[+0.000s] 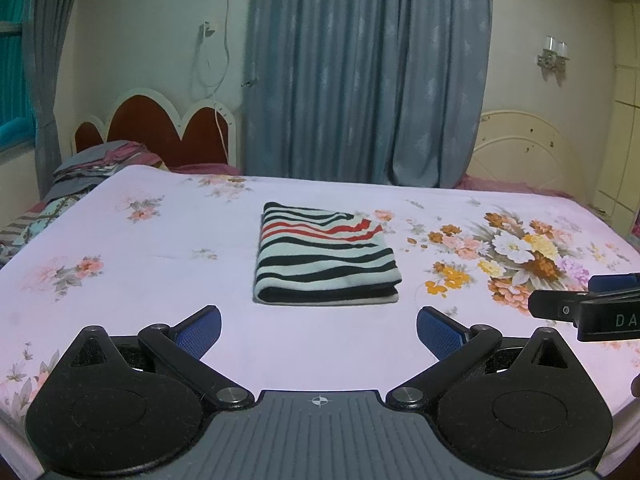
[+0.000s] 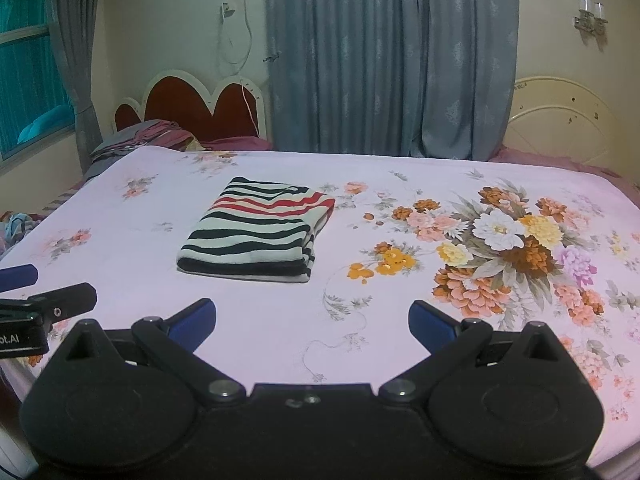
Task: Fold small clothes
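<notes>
A small striped garment (image 1: 326, 258), white with black and red stripes, lies folded into a neat rectangle on the pink floral bedsheet (image 1: 160, 264). It also shows in the right wrist view (image 2: 260, 230), left of centre. My left gripper (image 1: 319, 330) is open and empty, held just short of the garment's near edge. My right gripper (image 2: 312, 320) is open and empty, to the right of the garment and nearer than it. The right gripper shows at the right edge of the left wrist view (image 1: 592, 304); the left gripper shows at the left edge of the right wrist view (image 2: 36, 300).
A pile of bedding (image 1: 96, 164) lies at the bed's far left by a red headboard (image 1: 160, 128). Blue curtains (image 1: 368, 72) hang behind the bed. A cream headboard (image 1: 524, 148) stands at the far right. The sheet's big flower print (image 2: 512, 248) is to the garment's right.
</notes>
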The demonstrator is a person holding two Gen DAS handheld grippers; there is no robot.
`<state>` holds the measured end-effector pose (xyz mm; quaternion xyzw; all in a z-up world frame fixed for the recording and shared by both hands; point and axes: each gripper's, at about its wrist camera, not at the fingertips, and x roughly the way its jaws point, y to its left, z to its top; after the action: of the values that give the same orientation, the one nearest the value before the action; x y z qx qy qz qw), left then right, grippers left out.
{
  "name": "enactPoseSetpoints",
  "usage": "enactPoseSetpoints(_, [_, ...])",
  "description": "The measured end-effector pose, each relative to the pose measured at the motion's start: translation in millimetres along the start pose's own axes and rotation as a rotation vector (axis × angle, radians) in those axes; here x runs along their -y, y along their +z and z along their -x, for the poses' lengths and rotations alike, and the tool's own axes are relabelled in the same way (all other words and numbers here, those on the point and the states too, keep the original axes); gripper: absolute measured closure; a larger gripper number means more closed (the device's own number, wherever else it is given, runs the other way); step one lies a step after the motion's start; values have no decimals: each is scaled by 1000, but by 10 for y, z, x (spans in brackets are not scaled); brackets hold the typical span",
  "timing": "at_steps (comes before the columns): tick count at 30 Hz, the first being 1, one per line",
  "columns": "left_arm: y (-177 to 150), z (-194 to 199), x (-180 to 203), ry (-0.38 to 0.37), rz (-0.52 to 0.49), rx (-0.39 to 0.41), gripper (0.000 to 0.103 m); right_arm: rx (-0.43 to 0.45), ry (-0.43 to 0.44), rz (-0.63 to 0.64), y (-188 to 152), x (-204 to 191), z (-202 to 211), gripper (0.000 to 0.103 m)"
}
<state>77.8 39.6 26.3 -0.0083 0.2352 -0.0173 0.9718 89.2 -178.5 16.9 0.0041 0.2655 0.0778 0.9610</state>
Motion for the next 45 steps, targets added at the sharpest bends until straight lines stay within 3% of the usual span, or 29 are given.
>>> enactPoseSetpoints(45, [44,-56,-48,-11,-39,22,1,4,-18,-3,35,-44,-30,1])
